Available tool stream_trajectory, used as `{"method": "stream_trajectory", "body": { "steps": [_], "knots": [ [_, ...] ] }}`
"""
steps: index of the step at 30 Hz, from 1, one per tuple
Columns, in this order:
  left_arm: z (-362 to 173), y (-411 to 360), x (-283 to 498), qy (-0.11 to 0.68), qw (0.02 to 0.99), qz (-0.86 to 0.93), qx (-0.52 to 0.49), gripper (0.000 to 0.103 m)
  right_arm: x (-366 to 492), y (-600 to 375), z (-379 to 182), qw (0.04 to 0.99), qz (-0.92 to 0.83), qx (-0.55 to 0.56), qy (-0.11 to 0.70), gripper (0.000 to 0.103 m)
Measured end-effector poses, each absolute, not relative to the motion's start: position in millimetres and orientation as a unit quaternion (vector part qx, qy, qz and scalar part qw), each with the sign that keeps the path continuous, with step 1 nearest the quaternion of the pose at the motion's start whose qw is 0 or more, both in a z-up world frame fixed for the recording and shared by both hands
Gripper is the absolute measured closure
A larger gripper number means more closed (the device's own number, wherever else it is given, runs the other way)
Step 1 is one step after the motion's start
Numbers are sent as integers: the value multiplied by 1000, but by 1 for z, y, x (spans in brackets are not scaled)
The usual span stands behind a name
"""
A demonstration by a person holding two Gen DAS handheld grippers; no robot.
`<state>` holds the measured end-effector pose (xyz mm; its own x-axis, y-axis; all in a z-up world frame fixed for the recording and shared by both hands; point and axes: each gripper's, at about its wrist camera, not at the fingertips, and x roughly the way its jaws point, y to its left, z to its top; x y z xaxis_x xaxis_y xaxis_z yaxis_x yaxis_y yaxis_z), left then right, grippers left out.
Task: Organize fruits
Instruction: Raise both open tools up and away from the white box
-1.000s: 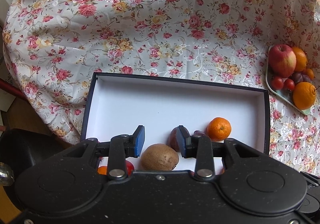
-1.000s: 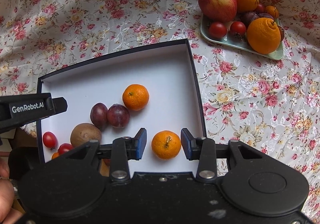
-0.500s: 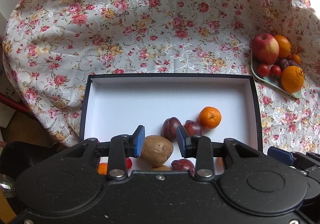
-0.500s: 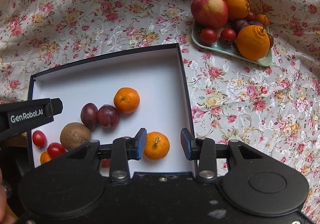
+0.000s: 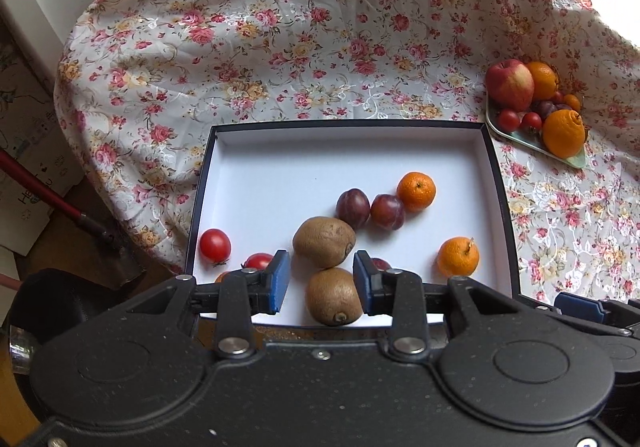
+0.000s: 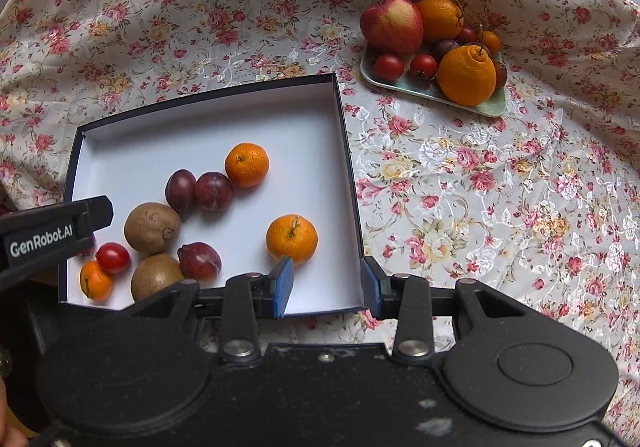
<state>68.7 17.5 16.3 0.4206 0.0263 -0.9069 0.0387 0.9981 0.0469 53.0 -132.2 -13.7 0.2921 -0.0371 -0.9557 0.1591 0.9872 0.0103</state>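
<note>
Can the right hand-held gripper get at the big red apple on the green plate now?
Probably yes. The right hand-held gripper is open and empty, the big red apple sits uncovered at the pale green plate's far left, and only bare floral tablecloth lies between.

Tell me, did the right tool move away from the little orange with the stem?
Yes. The right tool pulled back and to the right. The stemmed mandarin was between its fingers before. Now the near right corner of the box is there.

Floral tablecloth (image 5: 280, 47) draped over table; red-handled tool (image 5: 60, 203), cardboard boxes (image 5: 24, 135) at left.
</note>
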Motion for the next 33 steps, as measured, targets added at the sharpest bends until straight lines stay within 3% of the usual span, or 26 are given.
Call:
{"method": "stream_trajectory", "body": {
  "steps": [33],
  "knots": [
    [15,-1,17,529,848,2,36,59,-23,-145,11,828,-62,27,556,64]
  ]
}}
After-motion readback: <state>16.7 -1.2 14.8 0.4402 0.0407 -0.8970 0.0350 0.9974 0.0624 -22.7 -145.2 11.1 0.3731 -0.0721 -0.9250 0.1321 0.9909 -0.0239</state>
